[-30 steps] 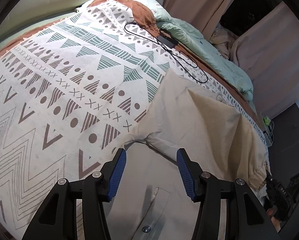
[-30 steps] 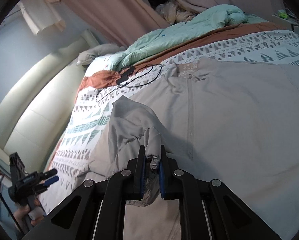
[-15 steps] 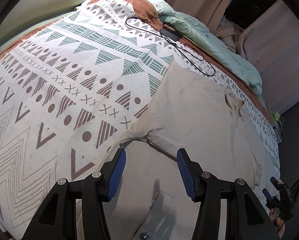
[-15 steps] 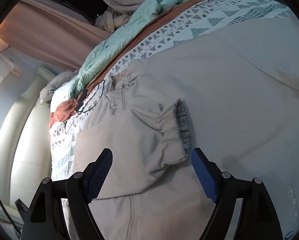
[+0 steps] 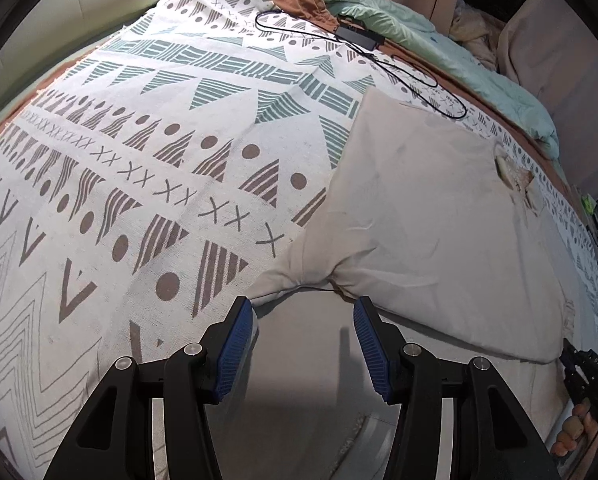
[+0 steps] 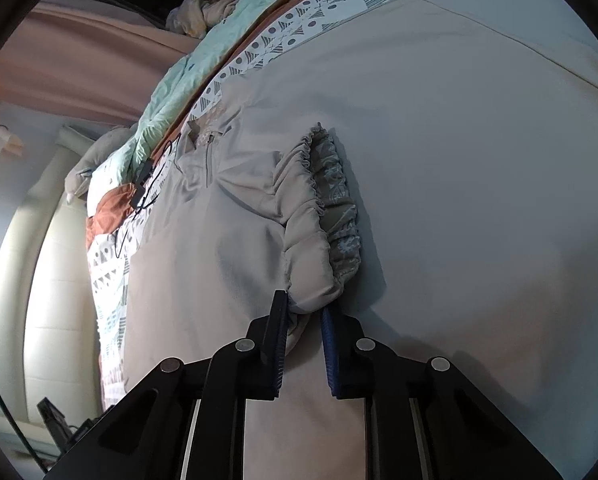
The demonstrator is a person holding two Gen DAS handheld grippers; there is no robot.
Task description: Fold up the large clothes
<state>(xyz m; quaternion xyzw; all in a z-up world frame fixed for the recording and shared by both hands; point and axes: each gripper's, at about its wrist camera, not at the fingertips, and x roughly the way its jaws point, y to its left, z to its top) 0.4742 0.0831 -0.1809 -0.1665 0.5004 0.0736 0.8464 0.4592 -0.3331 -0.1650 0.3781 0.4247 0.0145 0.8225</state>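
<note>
1. We see a beige jacket (image 5: 439,208) spread flat on a bed, over a patterned blanket (image 5: 119,184) of triangles, dots and crosses.
2. Our left gripper (image 5: 303,312) hangs just over the jacket's near part, its blue pads (image 5: 235,344) apart with nothing between them; only bare cloth shows in the gap.
3. One sleeve lies folded across the jacket body; its fold meets the body just ahead of the left fingertips.
4. Our right gripper (image 6: 305,310) has just been closing, and the sleeve cuff (image 6: 323,216) sits between its fingers; the gathered cloth fills the narrow gap and the pads press it from both sides.
5. The cuff's elastic edge is ruffled and shows a patterned lining; the sleeve rests on the jacket front.
6. The jacket's collar and zip (image 6: 209,148) lie further up the bed.
7. A black cable (image 5: 363,48) with a charger brick lies on the blanket beyond the jacket, near a mint quilt (image 5: 439,40).
8. At the right edge of the left view, a hand (image 5: 575,432) holds the other gripper's handle.
</note>
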